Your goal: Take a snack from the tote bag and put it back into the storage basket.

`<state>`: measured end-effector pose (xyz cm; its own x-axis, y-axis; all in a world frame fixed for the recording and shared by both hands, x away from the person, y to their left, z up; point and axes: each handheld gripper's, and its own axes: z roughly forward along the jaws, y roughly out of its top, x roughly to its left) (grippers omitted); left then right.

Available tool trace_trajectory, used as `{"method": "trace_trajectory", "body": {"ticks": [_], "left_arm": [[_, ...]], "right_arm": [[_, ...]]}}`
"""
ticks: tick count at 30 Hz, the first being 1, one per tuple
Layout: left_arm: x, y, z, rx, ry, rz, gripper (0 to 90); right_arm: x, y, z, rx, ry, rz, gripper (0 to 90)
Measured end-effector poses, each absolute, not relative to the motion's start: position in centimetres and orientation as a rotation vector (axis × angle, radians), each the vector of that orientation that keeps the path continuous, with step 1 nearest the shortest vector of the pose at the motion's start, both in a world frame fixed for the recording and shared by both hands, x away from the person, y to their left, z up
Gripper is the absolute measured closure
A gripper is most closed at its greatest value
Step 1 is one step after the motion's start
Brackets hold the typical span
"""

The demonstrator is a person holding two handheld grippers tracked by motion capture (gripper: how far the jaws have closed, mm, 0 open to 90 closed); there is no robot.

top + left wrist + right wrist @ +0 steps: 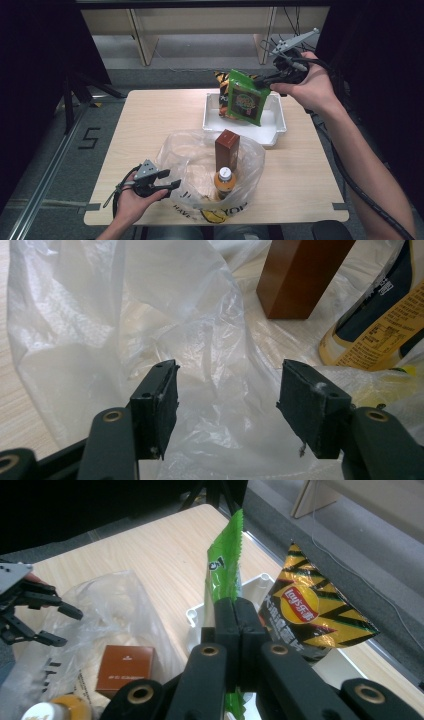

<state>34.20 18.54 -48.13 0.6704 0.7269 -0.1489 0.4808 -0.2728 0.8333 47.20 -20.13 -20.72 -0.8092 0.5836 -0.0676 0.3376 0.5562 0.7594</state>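
My right gripper (272,80) (235,607) is shut on the edge of a green snack bag (245,100) (225,565), which hangs above a white tray (245,132) (250,587). In the tray stands a yellow and black chips bag (223,97) (310,610). A clear plastic bag (190,150) (175,315) lies open near the table's front, holding a brown box (227,147) (295,275) and a yellow-labelled bottle (224,181) (380,325). My left gripper (175,185) (227,400) stands open at the bag's left rim, with the film lying just beyond its jaws.
The wooden table (150,115) has bare room at the left and right of the plastic bag. Beyond its far edge are a grey floor and light wooden furniture legs (142,45). A dark stand (75,85) rises at the left.
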Motion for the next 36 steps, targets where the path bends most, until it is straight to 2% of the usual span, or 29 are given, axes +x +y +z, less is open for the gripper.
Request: {"method": "trace_trajectory", "body": {"ticks": [15, 36], "left_arm": [[34.2, 18.5, -48.2, 1.922, 0.96, 0.311, 39.9], [34.2, 18.5, -48.1, 1.932, 0.94, 0.324, 40.0]], "right_arm": [[50.6, -20.1, -23.0, 0.813, 2.505, 1.068, 90.0], [53.1, -19.2, -24.9, 0.855, 2.513, 1.038, 90.0]]}}
